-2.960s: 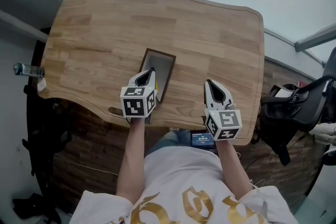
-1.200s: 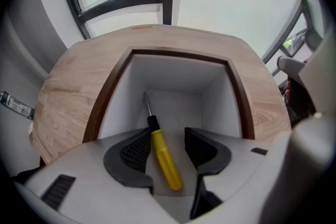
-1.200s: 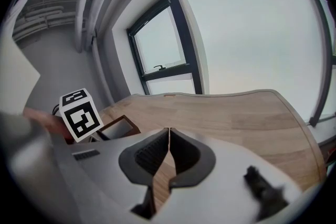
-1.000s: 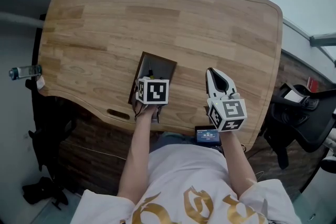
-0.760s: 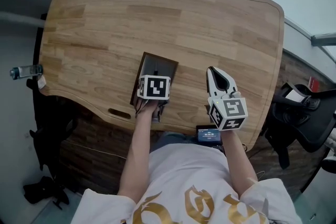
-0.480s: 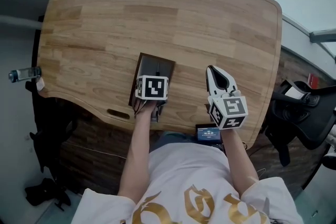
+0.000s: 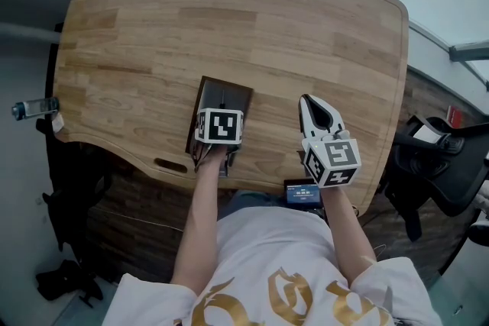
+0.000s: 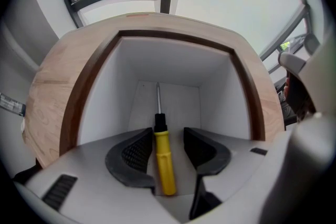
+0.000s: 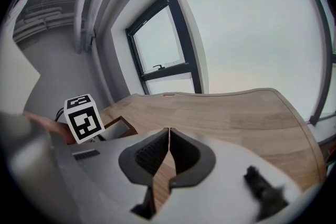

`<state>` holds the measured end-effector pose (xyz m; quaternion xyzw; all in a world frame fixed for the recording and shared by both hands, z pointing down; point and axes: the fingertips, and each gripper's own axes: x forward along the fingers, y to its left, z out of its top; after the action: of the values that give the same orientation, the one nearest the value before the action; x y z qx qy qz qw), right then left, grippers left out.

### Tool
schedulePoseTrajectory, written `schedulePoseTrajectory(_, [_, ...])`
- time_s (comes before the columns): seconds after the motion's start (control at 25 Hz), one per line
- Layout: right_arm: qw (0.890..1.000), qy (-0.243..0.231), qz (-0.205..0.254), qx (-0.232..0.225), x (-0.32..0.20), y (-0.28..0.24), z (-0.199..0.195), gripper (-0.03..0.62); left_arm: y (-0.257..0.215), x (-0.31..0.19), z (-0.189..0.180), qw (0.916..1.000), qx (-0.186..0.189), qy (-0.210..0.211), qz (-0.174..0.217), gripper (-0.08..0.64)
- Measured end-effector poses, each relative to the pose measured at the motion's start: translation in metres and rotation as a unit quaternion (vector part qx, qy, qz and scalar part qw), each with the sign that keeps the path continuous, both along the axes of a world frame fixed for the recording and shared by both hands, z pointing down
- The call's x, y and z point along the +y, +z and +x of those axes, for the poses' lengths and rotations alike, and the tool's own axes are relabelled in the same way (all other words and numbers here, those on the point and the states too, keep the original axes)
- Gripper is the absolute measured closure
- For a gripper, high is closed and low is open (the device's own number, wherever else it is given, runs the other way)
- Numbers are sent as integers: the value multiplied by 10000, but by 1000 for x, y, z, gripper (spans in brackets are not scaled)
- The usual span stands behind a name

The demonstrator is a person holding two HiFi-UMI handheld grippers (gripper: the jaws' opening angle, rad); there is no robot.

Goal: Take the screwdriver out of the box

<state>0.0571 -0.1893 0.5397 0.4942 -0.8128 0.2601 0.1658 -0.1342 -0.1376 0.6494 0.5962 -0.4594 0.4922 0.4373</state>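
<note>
Both jaws of the left gripper [image 8: 167, 132] stand apart inside the box [image 8: 100, 113], flanking the screwdriver [image 8: 163, 157] on its floor, so closing on the handle and lifting straight out seems next; the right gripper [image 9: 169, 136] idles closed and empty near the box.

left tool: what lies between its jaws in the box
The yellow-handled screwdriver, on the box floor between the open jaws; the left gripper view shows it.

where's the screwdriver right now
Centre of the left gripper view: the yellow-handled screwdriver lies on the white floor of the box, between the left gripper's open fingers, with its shaft pointing toward the far wall.
</note>
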Motion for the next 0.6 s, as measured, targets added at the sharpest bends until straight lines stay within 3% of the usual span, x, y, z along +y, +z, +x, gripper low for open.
schedulePoseTrajectory(0.2, [10000,42,12,-5,-1,0,3,559,0,0,1,9998,-9,187,-7,373])
schedulePoseTrajectory(0.4, [10000,84,31,1,-2,-1,7,560,0,-2,4,9995,160,259,-38,477])
schedulePoseTrajectory(0.6, [9999,139,32,9,-1,-2,11,559,0,-2,3,9993,267,234,-74,480])
